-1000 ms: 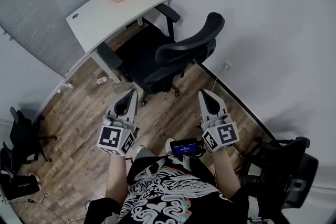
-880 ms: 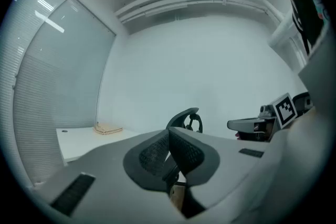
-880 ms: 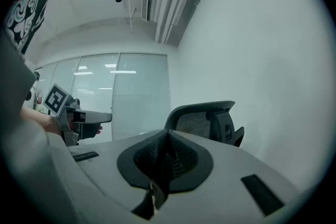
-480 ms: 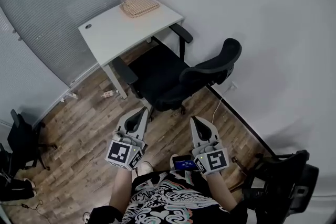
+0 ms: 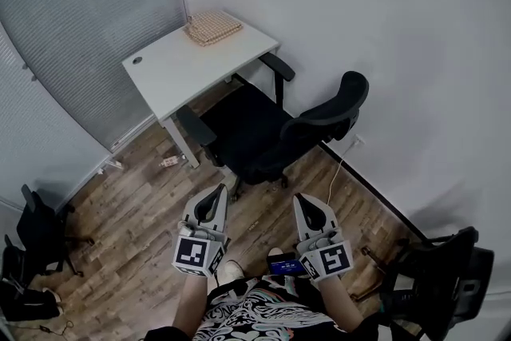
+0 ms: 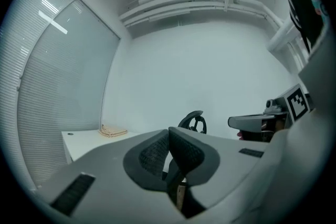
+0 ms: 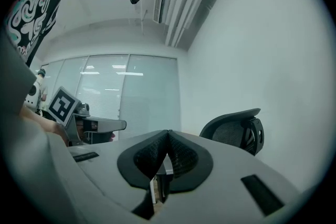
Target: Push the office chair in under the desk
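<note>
White counter [image 5: 172,68] with a woven mat [image 5: 213,27] at its far corner; left gripper [image 5: 214,198], jaws closed, empty; black mesh-backed office chair [image 5: 271,132], seat front at the counter's edge, backrest clear; right gripper [image 5: 305,208], closed, empty.

A desk [image 5: 184,64] stands in the room's corner, its left side along the window blinds [image 5: 80,28] and its far end against the wall [image 5: 383,28]. A mat [image 5: 213,27] lies on the desk's far corner. The office chair [image 5: 271,132] stands at the desk's near-right edge, seat toward the desk and backrest toward the wall on the right; one armrest is beside the desk's leg. A small object [image 5: 170,161] lies on the floor [image 5: 136,212] just left of that leg. A cable [image 5: 339,168] runs down the wall behind the chair. The left gripper [image 5: 215,192] and right gripper [image 5: 302,200] are side by side before the chair, apart from it. A second chair [image 5: 443,275] stands at the far right, and another [image 5: 36,227] at the far left.
</note>
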`<state>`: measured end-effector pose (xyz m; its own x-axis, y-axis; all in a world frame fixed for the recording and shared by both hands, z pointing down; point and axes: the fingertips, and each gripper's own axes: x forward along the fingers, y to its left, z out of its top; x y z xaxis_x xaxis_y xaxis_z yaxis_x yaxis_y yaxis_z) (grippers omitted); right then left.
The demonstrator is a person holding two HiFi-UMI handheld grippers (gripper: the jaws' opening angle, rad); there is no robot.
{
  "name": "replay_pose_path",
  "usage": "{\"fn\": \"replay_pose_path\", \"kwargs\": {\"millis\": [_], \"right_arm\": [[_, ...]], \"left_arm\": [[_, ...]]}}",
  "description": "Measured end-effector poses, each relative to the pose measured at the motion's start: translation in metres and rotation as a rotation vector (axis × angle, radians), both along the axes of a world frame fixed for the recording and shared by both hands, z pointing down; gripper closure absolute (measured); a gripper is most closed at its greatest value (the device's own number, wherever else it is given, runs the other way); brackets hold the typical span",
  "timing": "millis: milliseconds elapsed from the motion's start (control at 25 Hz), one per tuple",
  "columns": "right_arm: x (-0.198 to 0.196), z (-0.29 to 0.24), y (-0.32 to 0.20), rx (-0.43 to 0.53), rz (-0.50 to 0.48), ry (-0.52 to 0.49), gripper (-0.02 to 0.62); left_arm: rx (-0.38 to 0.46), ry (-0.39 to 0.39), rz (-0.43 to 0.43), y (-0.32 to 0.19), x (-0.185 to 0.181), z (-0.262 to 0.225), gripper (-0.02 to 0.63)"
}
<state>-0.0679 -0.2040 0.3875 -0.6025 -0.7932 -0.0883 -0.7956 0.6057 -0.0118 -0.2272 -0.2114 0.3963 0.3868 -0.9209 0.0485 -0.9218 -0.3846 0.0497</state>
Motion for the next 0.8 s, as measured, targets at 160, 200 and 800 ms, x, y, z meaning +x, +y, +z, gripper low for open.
{"fn": "replay_pose_path", "kwargs": {"millis": [160, 200, 800], "right_arm": [[0.003, 0.001, 0.002, -0.016, 0.024, -0.013, 0.580], [0.003, 0.002, 0.004, -0.018, 0.026, -0.013, 0.580], [0.007, 0.003, 0.008, -0.024, 0.035, -0.013, 0.580]], "left_arm": [[0.028, -0.025, 0.006, 0.005, 0.002, -0.003, 0.578], [0.026, -0.026, 0.008, 0.007, 0.002, -0.004, 0.578], [0.040, -0.026, 0.015, 0.011, 0.006, -0.004, 0.578]]}}
